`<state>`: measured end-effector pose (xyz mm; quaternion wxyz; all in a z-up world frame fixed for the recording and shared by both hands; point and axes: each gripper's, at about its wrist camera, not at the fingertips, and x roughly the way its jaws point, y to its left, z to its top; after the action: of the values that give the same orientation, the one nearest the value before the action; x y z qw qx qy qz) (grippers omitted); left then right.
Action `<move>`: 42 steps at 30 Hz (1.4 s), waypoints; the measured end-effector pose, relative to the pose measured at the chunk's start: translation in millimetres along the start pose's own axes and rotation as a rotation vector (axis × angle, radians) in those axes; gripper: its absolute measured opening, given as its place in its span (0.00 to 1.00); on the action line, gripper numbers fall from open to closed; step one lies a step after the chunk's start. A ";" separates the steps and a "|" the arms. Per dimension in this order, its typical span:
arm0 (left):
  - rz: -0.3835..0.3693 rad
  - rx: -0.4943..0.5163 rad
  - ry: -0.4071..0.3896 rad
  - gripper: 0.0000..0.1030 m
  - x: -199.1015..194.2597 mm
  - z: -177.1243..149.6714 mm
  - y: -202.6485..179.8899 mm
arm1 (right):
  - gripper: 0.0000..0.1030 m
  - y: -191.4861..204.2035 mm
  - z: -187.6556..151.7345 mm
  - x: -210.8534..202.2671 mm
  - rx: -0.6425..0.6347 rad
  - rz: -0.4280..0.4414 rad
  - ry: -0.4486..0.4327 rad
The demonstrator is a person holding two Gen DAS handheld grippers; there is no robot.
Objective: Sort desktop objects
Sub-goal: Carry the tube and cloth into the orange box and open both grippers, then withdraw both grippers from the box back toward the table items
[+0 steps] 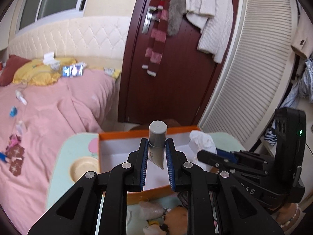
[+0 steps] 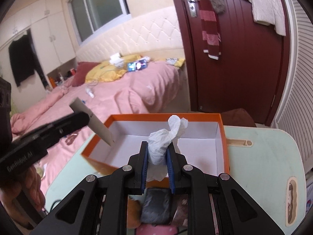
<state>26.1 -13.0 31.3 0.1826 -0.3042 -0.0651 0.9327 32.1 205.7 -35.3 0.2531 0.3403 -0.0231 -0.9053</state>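
My left gripper [image 1: 156,144] is shut on a grey-capped cream tube [image 1: 156,143], cap up, held above the orange box [image 1: 121,134] with a white inside. In the right wrist view the tube [image 2: 93,122] slants over the box's left wall [image 2: 93,143], held by the left gripper [image 2: 82,117]. My right gripper [image 2: 157,145] is shut on a crumpled white tissue wad [image 2: 166,139] above the box's near side. In the left wrist view the tissue [image 1: 201,140] and right gripper [image 1: 207,155] are over the box's right part.
The box stands on a pale green lap table [image 2: 264,156] next to a pink bed [image 2: 117,101]. A plush toy [image 1: 174,217], a dark pouch [image 2: 156,205] and other small items lie on the table under the grippers. A brown door [image 2: 234,58] stands behind.
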 end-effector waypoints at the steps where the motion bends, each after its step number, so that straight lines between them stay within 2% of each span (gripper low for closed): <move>1: 0.000 -0.004 0.016 0.19 6.3 -2.5 0.5 | 0.17 -2.2 -0.7 4.7 0.006 -0.006 0.008; 8: 0.034 -0.008 0.142 0.19 43.0 -28.5 8.6 | 0.17 -13.8 -11.5 34.0 0.032 -0.029 0.077; 19: 0.042 -0.012 0.143 0.19 45.1 -31.7 11.2 | 0.17 -17.6 -8.1 33.4 -0.004 -0.046 0.066; 20: 0.039 -0.022 0.139 0.19 45.0 -31.4 12.4 | 0.19 -20.2 -6.6 33.3 -0.007 -0.043 0.067; 21: 0.038 -0.033 0.135 0.20 44.7 -30.9 13.9 | 0.24 -22.0 -5.0 33.7 -0.012 -0.040 0.069; 22: 0.040 -0.049 0.133 0.27 44.1 -29.8 16.1 | 0.31 -23.4 -3.7 34.0 -0.017 -0.038 0.071; 23: 0.043 -0.063 0.128 0.42 43.1 -28.7 18.4 | 0.51 -22.0 -4.2 33.0 -0.018 -0.045 0.067; 24: 0.049 -0.072 0.118 0.52 41.6 -27.5 20.8 | 0.63 -20.9 -4.7 32.0 -0.017 -0.050 0.062; 25: 0.054 -0.080 0.103 0.68 39.6 -26.4 23.2 | 0.64 -21.5 -4.9 31.1 -0.011 -0.051 0.055; 27: 0.063 -0.086 0.072 0.69 36.5 -24.9 28.3 | 0.64 -24.5 -3.8 30.6 0.001 -0.050 0.051; 36: 0.115 0.011 0.086 0.69 52.8 -14.7 38.9 | 0.64 -22.6 -1.5 39.2 -0.029 -0.052 0.061; 42: 0.100 -0.008 0.077 0.69 44.8 -14.8 40.3 | 0.64 -23.7 -1.9 43.2 -0.036 -0.054 0.056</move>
<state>-10.8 -33.1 -14.3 0.1369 -0.3433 -0.0466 0.9280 -4.8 206.2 -68.0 0.2352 0.3612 0.0097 -0.9023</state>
